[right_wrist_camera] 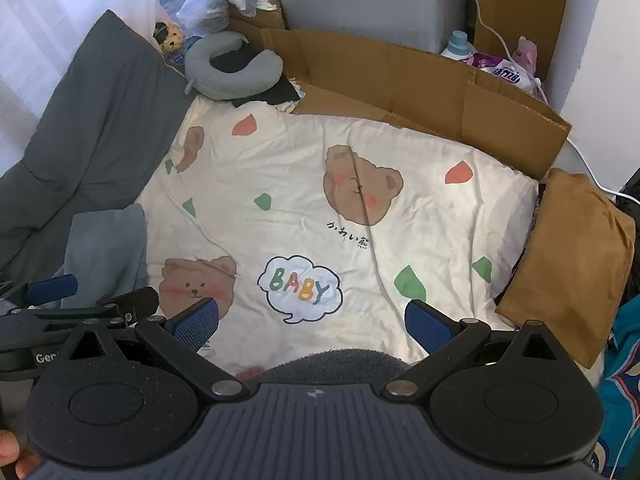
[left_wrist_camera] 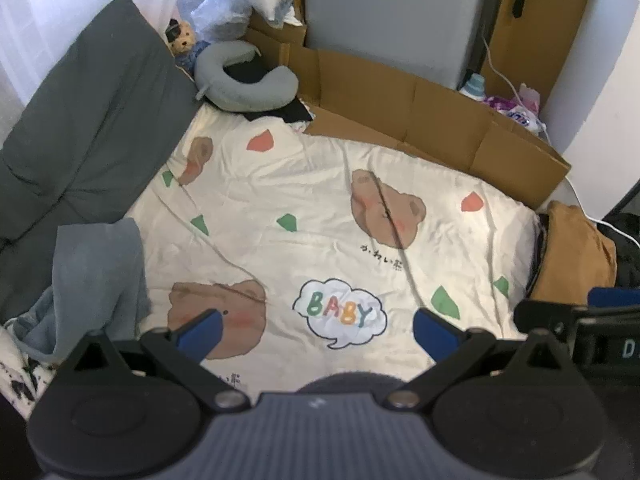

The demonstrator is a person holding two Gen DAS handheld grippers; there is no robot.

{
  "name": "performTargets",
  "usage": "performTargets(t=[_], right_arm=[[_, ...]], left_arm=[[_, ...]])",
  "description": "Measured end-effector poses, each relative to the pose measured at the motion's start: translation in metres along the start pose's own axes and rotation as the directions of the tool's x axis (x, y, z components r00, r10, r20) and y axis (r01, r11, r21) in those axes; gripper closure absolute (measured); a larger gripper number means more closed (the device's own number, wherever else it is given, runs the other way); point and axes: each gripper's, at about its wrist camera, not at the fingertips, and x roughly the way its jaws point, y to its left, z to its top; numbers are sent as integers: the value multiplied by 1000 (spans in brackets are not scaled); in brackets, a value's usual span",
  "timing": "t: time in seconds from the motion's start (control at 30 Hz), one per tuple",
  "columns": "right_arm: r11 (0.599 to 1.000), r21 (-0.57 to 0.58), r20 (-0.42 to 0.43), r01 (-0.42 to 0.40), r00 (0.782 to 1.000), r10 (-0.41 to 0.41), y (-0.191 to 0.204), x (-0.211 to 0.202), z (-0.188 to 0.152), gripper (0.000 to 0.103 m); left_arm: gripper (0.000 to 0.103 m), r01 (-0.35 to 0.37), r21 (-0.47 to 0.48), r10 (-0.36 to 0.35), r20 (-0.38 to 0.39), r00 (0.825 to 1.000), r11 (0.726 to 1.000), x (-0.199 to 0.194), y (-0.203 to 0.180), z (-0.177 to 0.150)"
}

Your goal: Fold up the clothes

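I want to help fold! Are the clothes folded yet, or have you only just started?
Barely started. Nothing looks folded: the crumpled grey-blue garment lies in a heap and the mustard-brown garment sits at the bed's edge. The left gripper and right gripper are open, holding nothing. All the folding is left.

Ahead of left hand-held gripper (left_wrist_camera: 316,330): bedsheet (left_wrist_camera: 320,208). Left of it, towel (left_wrist_camera: 96,280) and duvet (left_wrist_camera: 88,128); beyond, neck pillow (left_wrist_camera: 244,84) and cardboard (left_wrist_camera: 420,120); right, cushion (left_wrist_camera: 572,256).
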Motion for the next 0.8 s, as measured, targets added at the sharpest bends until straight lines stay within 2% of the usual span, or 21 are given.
performTargets(t=[0.17, 0.4, 0.6, 0.8], right_arm=[[1000, -8, -10, 1, 1000, -1, 2, 1, 0, 1], [1000, 2, 1, -1, 1000, 1, -3, 1, 1, 1], [1000, 21, -4, -16, 1000, 16, -7, 2, 3, 1], [1000, 0, 4, -4, 1000, 4, -6, 4, 3, 1]], left_arm=[[1, 16, -26, -17, -15, 1000, 1000, 1, 4, -1], [1, -10, -53, 9, -20, 1000, 999, 1, 4, -1], [1, -36, -37, 35, -23, 999, 999, 3, -2, 1], [1, -43, -51, 41, -31, 999, 998, 8, 0, 3]])
